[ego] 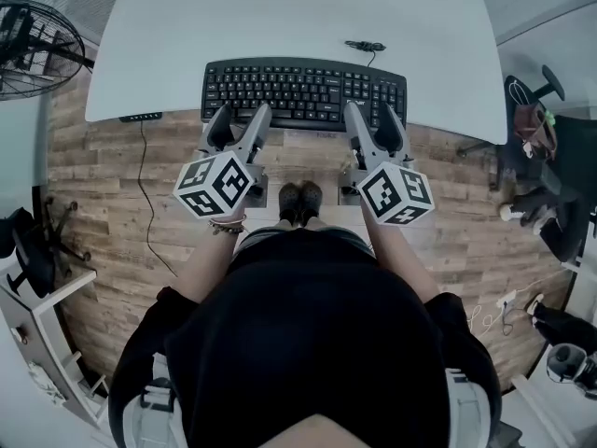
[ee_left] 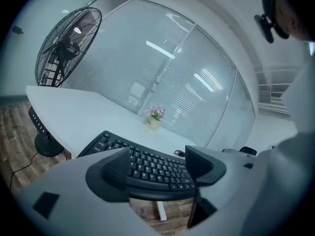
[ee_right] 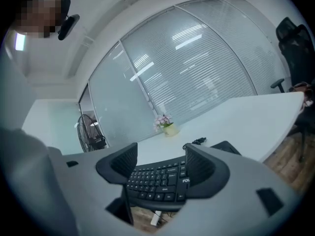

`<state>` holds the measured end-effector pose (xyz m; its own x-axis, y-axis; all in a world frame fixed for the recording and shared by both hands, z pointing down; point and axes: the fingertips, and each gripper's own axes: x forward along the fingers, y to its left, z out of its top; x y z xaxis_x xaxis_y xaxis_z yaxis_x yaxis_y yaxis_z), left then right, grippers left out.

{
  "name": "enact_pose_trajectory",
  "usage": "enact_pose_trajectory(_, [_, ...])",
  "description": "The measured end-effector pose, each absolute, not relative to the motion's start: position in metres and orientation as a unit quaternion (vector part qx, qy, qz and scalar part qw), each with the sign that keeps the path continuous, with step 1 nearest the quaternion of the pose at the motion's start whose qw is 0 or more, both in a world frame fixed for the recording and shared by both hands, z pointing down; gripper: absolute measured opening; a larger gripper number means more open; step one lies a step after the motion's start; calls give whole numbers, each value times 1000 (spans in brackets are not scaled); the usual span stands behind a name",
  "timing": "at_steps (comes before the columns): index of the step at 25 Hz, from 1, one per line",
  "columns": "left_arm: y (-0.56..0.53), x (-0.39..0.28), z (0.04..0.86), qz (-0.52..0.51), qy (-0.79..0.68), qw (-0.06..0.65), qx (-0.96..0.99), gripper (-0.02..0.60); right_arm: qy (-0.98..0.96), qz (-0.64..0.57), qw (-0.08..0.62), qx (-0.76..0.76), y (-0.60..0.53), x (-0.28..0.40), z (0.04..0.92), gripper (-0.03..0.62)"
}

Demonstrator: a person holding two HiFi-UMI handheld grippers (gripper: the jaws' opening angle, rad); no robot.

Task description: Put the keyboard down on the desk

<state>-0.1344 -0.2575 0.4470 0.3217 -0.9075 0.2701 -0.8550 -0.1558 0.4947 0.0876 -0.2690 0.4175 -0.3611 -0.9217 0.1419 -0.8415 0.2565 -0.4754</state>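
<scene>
**Colleague:** What are you failing to see at the tools?

**Operator:** I'm looking along the left gripper (ee_left: 157, 168) and the right gripper (ee_right: 162, 163), and both are standing wide apart with nothing clamped. The keyboard (ego: 303, 90) is showing in the gap between each pair of pads. Whether the tips are touching its near edge, I cannot tell. From the head view the tips are overlapping that edge, and the marker cubes (ego: 213, 185) are covering my hands.

**Colleague:** Where is the keyboard lying?

**Operator:** It is lying flat on the white desk (ego: 280, 17), right along the near edge — in both gripper views I'm seeing wooden floor (ego: 121, 194) below its front rim. Its cable (ego: 366, 47) is curling on the desk just behind its right end.

**Colleague:** And beyond that?

**Operator:** A small pot of pink flowers (ee_left: 154, 118) is standing at the far side of the desk, well apart from the keyboard. Behind it a glass wall (ee_left: 187, 77) with blinds is reflecting ceiling lights. A black standing fan (ee_left: 66, 43) is standing off the desk's left end, cut off by the frame in the head view. A dark office chair (ee_right: 295, 38) is showing on the right, also only in part.
</scene>
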Motion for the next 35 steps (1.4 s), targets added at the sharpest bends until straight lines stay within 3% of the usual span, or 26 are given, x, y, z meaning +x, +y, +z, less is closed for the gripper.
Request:
enact_pose_trajectory(9, [-272,-108,402,-45,-546,230,804,350,825,-175,93,-529,-279,64,374,284])
enact_pose_trajectory(14, [-281,-99,387,-56,-528,221,819,348,843,-129,96,-513,-282,51,350,242])
enact_pose_trajectory(20, [-283,-83,368,-70,-504,195,839,278,853,-117,104,-498,-284,44,337,213])
enact_pose_trajectory(28, [-285,-77,341,-87,-488,171,852,182,860,-99,114,-487,-283,34,314,108])
enact_pose_trajectory(35, [-286,-72,333,-85,-479,158,859,153,865,-89,118,-480,-282,27,305,74])
